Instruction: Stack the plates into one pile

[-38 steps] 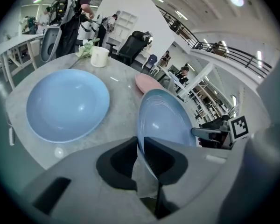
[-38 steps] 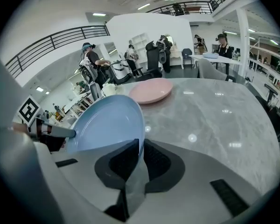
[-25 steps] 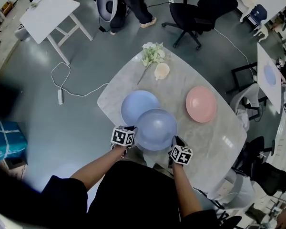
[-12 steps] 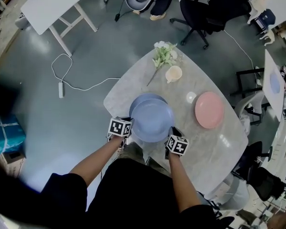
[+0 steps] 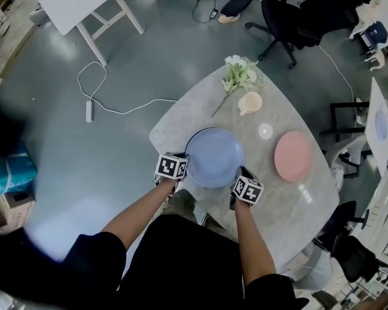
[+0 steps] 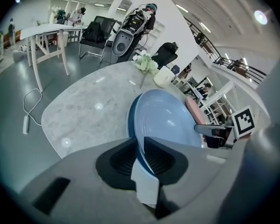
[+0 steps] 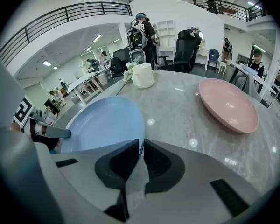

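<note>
Head view: left claw and right claw, nearly closed, pinch opposite rims of the blue plate.

Black short-sleeved top; grey claws; black-and-white marker cubes

- I count two blue plates between my tools: upper plate, lower plate.
- One pink plate, right of the right tool.
- One cream cup and one flower bunch, beyond both tools.
- Two tools, counting the left tool.
</note>
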Demonstrator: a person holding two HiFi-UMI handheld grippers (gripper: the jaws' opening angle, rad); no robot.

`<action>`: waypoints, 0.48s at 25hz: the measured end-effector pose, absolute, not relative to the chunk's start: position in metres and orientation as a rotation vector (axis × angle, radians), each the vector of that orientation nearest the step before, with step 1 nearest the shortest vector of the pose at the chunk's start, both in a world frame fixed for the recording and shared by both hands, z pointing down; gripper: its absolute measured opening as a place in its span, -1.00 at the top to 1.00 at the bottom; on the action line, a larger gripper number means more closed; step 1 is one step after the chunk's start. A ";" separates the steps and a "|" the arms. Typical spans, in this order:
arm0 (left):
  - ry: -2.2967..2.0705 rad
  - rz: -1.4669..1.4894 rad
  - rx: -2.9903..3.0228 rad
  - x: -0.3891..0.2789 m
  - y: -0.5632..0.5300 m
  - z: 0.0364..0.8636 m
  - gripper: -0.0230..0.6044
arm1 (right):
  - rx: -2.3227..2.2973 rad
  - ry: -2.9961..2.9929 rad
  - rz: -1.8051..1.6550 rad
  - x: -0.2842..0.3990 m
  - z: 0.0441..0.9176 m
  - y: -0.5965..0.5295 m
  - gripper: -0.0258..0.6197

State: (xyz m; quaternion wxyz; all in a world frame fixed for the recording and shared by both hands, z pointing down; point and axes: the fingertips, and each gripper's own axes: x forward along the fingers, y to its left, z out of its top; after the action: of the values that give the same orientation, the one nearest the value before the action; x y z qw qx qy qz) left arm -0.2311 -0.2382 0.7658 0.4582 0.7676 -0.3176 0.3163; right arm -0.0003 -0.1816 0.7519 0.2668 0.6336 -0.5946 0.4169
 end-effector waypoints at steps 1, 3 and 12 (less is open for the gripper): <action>-0.787 0.781 1.893 -0.232 -0.239 0.766 0.74 | 1.714 -1.599 1.134 -0.001 0.754 -0.181 0.81; -0.794 0.790 1.899 -0.232 -0.242 0.766 0.73 | 1.714 -1.597 1.144 -0.002 0.757 -0.181 0.81; -0.802 0.740 1.939 -0.233 -0.243 0.760 0.49 | 1.666 -1.612 1.055 -0.012 0.761 -0.182 0.81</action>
State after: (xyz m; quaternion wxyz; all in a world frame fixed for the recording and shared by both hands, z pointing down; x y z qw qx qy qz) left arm -0.2326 -0.2431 0.7600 0.4426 0.7815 -0.3231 0.2983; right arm -0.0121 -0.1817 0.7606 0.2926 0.6255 -0.6052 0.3961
